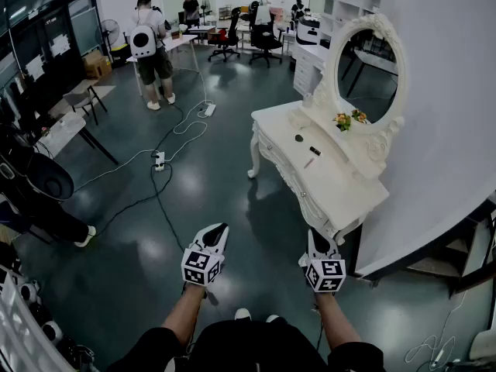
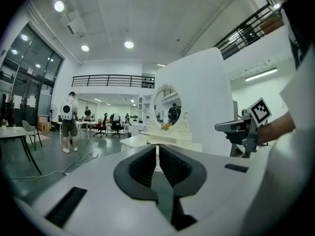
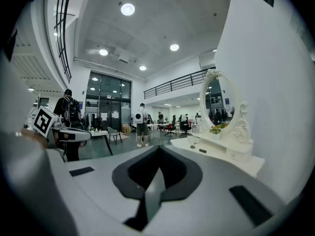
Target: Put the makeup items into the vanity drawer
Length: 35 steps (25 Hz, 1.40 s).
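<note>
We find both grippers held short of the vanity point(image 1: 341, 188), over bare floor point(image 1: 256, 223) off its front edge. The left gripper point(image 2: 156, 147) has its jaws brought together with nothing between them. The right gripper point(image 3: 158, 149) is likewise closed and empty, and it is the nearer of the two to the vanity's near corner. The makeup items point(image 1: 315, 151) lie on the vanity top in front of the oval mirror point(image 1: 364, 68), well apart from both grippers. The vanity's mirror side stands just beside the white wall point(image 1: 449, 130); its front edge faces open floor. Cables point(image 1: 167, 142) trail across the floor well to the left of the vanity.
</note>
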### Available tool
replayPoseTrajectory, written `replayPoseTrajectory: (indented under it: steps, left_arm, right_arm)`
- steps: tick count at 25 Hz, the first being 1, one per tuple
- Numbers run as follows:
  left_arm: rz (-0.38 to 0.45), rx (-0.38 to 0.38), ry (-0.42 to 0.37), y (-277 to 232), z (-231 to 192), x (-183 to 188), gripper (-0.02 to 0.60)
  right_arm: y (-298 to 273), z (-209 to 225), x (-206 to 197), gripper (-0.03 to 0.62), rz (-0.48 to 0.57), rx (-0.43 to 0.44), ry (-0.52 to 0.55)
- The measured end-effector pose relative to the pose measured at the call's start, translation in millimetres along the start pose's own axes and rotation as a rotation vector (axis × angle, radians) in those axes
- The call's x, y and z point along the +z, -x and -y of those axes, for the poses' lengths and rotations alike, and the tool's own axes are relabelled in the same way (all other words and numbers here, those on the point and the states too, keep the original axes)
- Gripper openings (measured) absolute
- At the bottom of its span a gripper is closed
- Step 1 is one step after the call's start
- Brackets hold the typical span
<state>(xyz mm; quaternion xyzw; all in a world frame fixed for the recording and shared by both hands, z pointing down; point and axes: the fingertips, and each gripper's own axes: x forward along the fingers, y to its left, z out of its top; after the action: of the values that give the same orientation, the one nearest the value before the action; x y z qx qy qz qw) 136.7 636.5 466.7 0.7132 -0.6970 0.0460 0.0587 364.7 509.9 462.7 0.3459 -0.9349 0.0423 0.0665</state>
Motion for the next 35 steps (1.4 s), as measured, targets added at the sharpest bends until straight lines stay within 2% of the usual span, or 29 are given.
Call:
replayPoseTrajectory:
  steps: [10, 25, 30, 35]
  left_arm:
    - [-0.001, 0.004, 0.014, 4.6, -10.8, -4.0, 0.034]
    - [-0.007, -0.004, 0.006, 12.3, -35.6, -8.2, 0.034]
    - [-0.019, -0.018, 0.009, -1.2, -39.2, -11.7, 0.032]
    - [-0.023, -0.042, 0.008, -35.2, -40.5, -9.2, 0.032]
  right_arm:
    - [-13.4, -7.3, -4.7, 0.005, 0.009, -0.002, -0.033]
    - [-30.7, -31.9, -17.0, 0.006, -0.036, 0.008, -0.037]
    - [-40.9, -30.1, -20.7, 0.006, -0.055, 0.013, -0.051]
    - [-62.3, -11.0, -20.8, 0.006, -0.061, 0.005, -0.056]
